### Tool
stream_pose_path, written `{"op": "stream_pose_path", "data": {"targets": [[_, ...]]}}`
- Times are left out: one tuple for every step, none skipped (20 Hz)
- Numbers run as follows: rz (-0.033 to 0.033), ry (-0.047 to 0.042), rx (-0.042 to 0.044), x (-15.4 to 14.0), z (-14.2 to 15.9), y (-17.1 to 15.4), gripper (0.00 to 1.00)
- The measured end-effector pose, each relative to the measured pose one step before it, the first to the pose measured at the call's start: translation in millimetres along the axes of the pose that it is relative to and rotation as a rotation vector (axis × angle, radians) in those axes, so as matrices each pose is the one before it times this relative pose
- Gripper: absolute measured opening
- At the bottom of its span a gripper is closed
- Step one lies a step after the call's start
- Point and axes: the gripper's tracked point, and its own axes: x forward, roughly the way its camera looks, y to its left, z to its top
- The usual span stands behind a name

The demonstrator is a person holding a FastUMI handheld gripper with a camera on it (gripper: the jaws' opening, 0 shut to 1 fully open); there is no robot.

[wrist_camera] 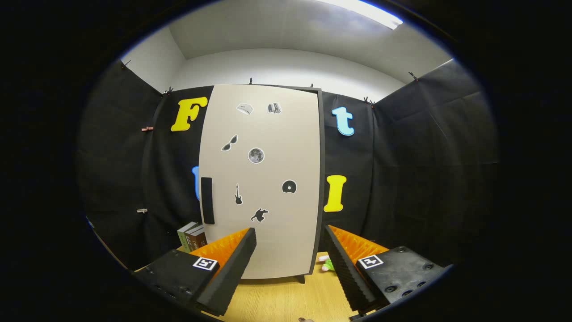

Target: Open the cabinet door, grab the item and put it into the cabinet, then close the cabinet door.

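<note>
A tall cabinet stands on the wooden table just ahead of me, its beige door [263, 179] shut and dotted with small stickers. A black vertical handle [207, 200] sits on the door's left edge, a little above my left finger. My gripper [290, 236] is open, fingers spread wide with nothing between them, pointing at the lower part of the door. A small green and white item [327, 264] lies on the table by the cabinet's lower right corner, partly hidden behind my right finger.
Two or three books [192, 236] stand upright to the left of the cabinet, behind my left finger. The wooden table [286, 297] runs between my fingers up to the cabinet's foot. Black cloth walls close in on both sides.
</note>
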Motion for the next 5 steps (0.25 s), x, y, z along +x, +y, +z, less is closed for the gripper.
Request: {"op": "stream_pose_path", "data": {"targets": [[0.00338, 0.00033, 0.00349, 0.33, 0.38, 1.0, 0.98], [0.00228, 0.00048, 0.00242, 0.99, -0.73, 0.71, 0.98], [0.00196, 0.00017, 0.00079, 0.2, 0.22, 0.42, 0.98], [0.0009, -0.00209, -0.00014, 0.64, 1.09, 0.29, 0.98], [0.00036, -0.00271, -0.00225, -0.53, 1.93, 0.15, 0.98]]}}
